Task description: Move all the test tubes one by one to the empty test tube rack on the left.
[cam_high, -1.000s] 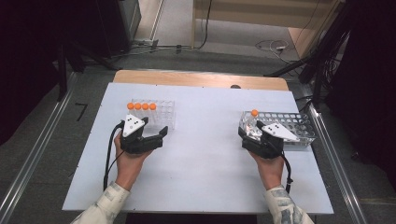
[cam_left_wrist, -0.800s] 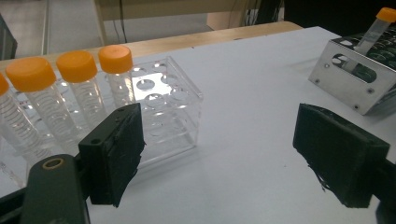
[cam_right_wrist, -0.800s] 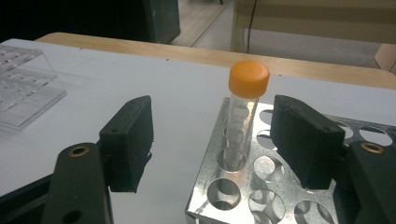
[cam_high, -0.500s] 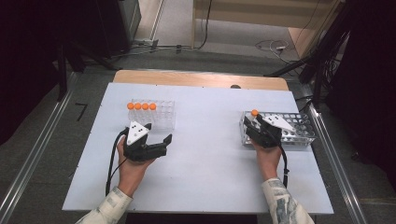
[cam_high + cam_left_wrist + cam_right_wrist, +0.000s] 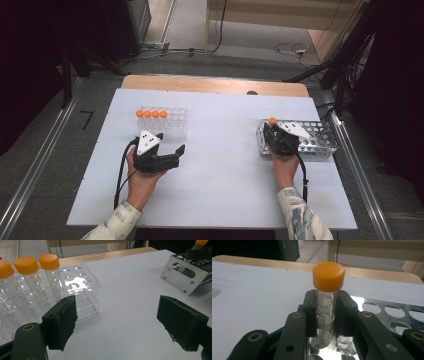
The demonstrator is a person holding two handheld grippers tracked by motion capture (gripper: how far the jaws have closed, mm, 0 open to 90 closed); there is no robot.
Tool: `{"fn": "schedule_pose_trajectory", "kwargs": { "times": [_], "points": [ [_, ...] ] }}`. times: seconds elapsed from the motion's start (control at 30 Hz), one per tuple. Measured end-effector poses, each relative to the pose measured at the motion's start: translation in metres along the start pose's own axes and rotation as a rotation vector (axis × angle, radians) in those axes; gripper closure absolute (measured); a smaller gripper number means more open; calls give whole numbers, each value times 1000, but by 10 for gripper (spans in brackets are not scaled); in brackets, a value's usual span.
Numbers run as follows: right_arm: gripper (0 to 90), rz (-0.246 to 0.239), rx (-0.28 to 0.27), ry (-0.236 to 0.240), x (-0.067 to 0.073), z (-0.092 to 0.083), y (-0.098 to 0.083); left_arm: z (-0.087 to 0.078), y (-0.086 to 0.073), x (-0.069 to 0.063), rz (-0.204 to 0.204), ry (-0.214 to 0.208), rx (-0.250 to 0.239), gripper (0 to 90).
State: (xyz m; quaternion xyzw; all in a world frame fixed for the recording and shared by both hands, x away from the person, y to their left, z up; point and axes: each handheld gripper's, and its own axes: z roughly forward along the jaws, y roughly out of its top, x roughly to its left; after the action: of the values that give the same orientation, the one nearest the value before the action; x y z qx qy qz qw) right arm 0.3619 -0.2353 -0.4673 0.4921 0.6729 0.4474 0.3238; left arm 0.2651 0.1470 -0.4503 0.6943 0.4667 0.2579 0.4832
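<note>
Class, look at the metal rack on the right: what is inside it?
One orange-capped tube stands in a corner hole of the metal rack, clamped by the right gripper. The other visible holes look empty; that gripper covers some.

The only readable lettering stood on the clear tube [image 5: 325, 306] with the orange cap, seen in the right gripper view: the letters "ark", the tail of a longer word, ran across its wall just below the cap, at about 12 o'clock from the jaws. Fainter print beneath that was too small to read.
</note>
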Motion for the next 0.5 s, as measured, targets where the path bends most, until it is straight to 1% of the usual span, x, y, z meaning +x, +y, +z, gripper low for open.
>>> {"fn": "schedule_pose_trajectory", "kwargs": {
  "times": [0.2,0.33,0.5],
  "points": [
    [712,4,-15,-2,-1,-3,2,1,0,0,-2,-5,2,172],
    [712,-4,-29,-4,0,-7,6,1,0,0,4,-7,6,171],
    [713,-16,-72,2,1,-16,15,1,0,0,1,-7,6,171]
  ]
}}
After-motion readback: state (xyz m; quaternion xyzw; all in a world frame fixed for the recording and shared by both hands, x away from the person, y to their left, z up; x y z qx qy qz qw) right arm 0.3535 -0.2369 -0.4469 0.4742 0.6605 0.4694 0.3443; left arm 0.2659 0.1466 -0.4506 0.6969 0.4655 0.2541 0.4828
